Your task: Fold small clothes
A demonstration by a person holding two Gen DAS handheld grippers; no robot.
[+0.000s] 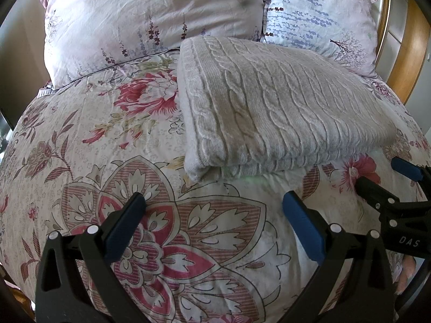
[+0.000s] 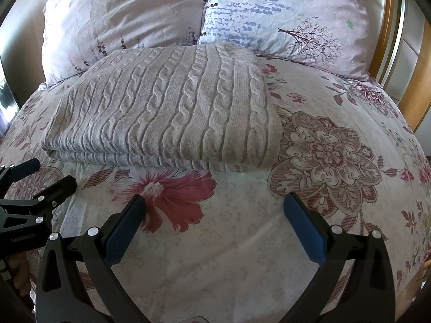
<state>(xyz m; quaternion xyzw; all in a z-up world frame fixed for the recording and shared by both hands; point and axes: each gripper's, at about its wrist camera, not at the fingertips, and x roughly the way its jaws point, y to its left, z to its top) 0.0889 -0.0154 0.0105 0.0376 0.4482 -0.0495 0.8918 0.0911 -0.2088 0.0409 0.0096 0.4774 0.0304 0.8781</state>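
Lying folded on the floral bedspread (image 1: 80, 161), grey cable-knit sweater (image 1: 282, 107) at 12 o'clock; left tool (image 1: 214, 202) & right tool (image 2: 214, 202) both spread wide, empty.

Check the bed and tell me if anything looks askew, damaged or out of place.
Nothing stands out. The grey cable-knit garment lies folded flat on the floral bedspread, its far edge against the pillows. Both the left gripper and the right gripper are open, apart from it.

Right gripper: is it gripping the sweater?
No, the right gripper is open over the bedspread, short of the folded sweater.
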